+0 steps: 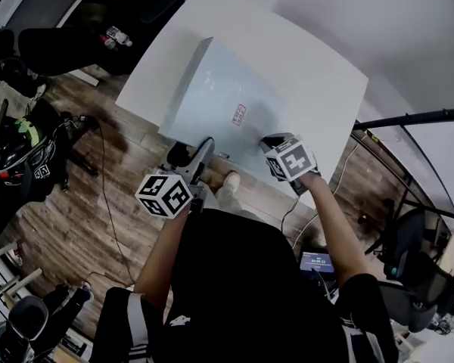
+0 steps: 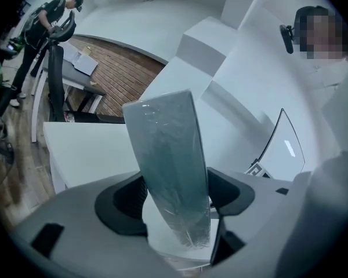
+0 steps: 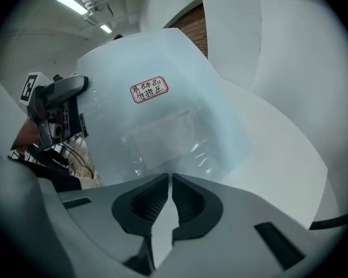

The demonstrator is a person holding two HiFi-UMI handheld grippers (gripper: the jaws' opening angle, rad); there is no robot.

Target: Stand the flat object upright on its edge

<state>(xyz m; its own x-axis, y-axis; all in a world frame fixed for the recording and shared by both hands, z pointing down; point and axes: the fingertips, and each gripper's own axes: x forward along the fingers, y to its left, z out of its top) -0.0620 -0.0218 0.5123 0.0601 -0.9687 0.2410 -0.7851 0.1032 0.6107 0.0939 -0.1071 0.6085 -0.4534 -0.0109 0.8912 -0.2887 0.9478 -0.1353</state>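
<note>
table (image 1: 325,82): white | board (image 1: 212,89): on table, reaching its near edge | left gripper (image 2: 177,198): pinches board's near-left edge | right gripper (image 3: 169,201): jaws pressed together, at board's near-right edge | label (image 1: 239,114): red, on board's top face

Flat package (image 1: 219,97), pale grey-blue, wrapped in glossy clear film, with a small red-bordered label (image 1: 239,114) on its broad face. It lies broad face up on the white table (image 1: 325,66), reaching the table's near edge, where the left gripper (image 2: 177,198) clamps its near edge; not yet upright
</note>
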